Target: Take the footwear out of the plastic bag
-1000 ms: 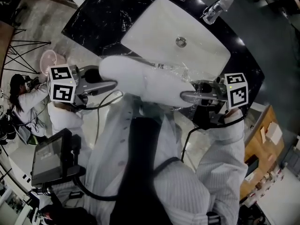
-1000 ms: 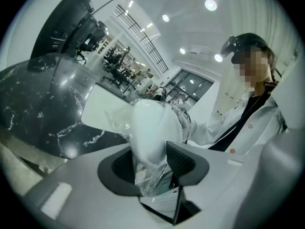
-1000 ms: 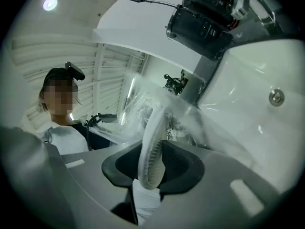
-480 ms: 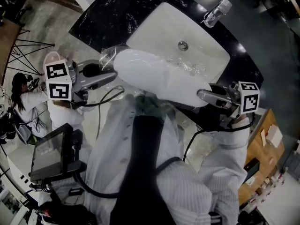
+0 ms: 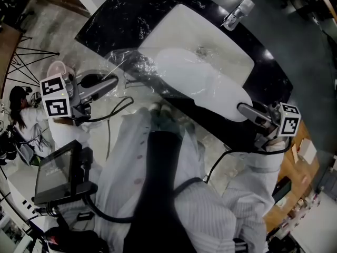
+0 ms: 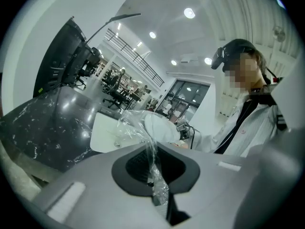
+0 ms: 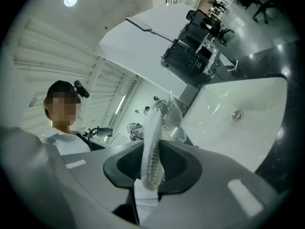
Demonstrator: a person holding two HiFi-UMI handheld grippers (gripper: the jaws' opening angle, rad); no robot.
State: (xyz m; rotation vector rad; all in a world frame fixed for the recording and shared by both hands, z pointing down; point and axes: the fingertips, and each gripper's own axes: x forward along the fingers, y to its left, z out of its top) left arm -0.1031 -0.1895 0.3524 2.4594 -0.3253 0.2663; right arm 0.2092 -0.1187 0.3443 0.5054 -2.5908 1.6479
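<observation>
Left gripper (image 6: pixel 155 175) pinches the plastic bag (image 5: pixel 134 62) film tight, right gripper (image 7: pixel 150 171) clamps the white slipper (image 5: pixel 205 83) by its edge (both over the sink (image 5: pixel 234 51)), so I'd pull straight apart, no twisting, or the film may tear.

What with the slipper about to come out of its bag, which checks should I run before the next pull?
1. Left gripper jaws pinch the plastic bag: ok.
2. Right gripper jaws clamp the slipper at its bare end: ok.
3. Bag film drawn taut between left gripper and slipper: ok.
4. Slipper fully clear of the bag: not ok, its far end sits inside the film.
5. Sink beneath the slipper in case of a drop: ok.
6. Film free of snags inside: cannot tell.
</observation>
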